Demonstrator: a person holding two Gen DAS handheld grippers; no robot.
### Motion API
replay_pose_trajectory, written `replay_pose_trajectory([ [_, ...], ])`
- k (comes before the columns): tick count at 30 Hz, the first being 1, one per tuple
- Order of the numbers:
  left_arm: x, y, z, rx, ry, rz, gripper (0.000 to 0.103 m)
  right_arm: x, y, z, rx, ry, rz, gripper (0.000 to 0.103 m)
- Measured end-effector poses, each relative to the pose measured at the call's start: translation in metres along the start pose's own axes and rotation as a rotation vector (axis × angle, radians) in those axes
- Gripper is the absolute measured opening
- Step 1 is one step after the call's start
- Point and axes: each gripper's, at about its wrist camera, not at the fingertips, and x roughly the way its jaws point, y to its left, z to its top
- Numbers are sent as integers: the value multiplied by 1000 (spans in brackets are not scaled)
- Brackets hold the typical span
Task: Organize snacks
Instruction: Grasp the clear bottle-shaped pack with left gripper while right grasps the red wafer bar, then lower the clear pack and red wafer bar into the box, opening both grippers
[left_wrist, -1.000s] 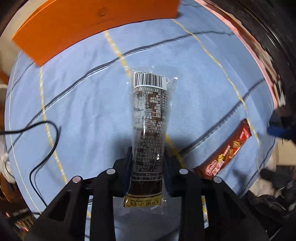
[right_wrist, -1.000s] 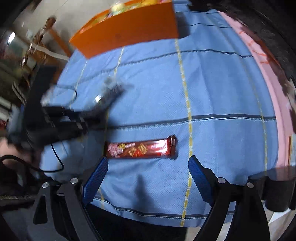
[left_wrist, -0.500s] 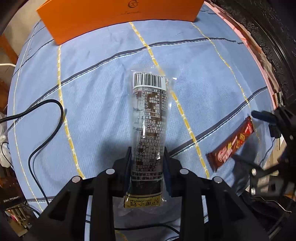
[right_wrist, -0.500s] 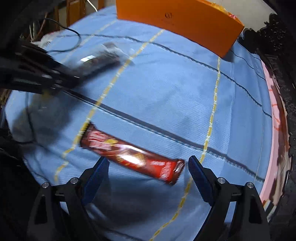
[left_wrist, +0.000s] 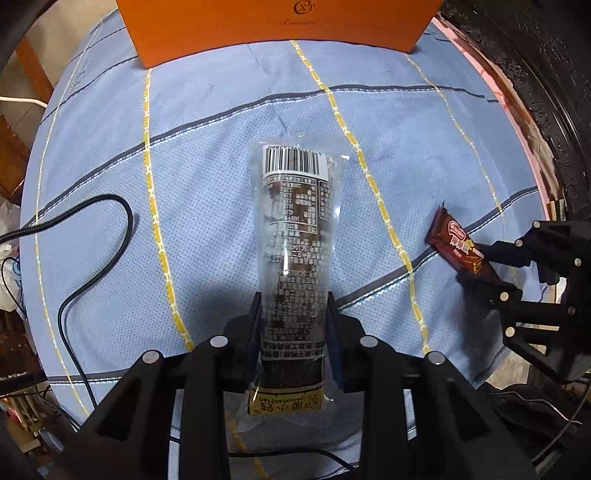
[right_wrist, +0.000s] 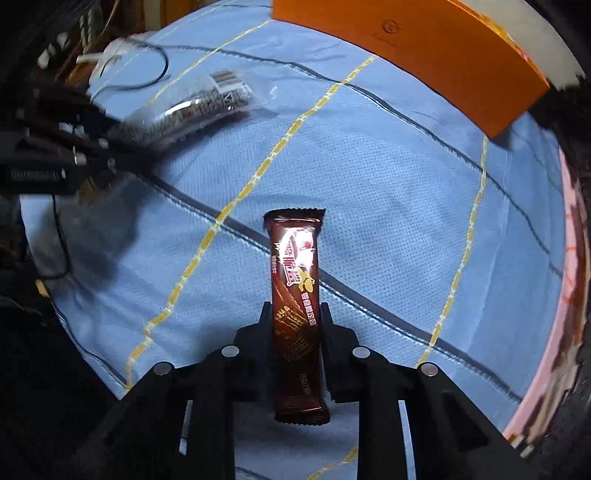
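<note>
1. Two snacks are held over the blue cloth (left_wrist: 207, 192).
2. The left gripper (left_wrist: 293, 325) squeezes the clear snack pack (left_wrist: 293, 236).
3. The right gripper (right_wrist: 295, 332) has just closed on the brown snack bar (right_wrist: 295, 295).
4. The orange box (left_wrist: 280, 26) stands at the far edge.

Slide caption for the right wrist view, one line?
Right gripper, jaws just closed, clamps a brown snack bar above the blue tablecloth, orange box beyond.
</note>
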Motion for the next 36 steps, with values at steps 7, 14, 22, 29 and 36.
replay_pose_trajectory([
  [7, -14, 0, 7, -5, -35, 2, 30, -35, -39, 3, 153, -101, 50, 23],
  [14, -41, 3, 23, -9, -88, 0, 30, -67, -47, 24, 162, -204, 73, 23],
  [22, -91, -4, 77, -21, -217, 26, 30, -98, -61, 68, 140, -319, 64, 23],
  [29, -119, 8, 152, -59, -296, 50, 30, -125, -110, 140, 153, -419, 37, 23],
  [36, -116, 32, 238, -144, -294, 80, 30, -120, -154, 227, 167, -476, 71, 24],
])
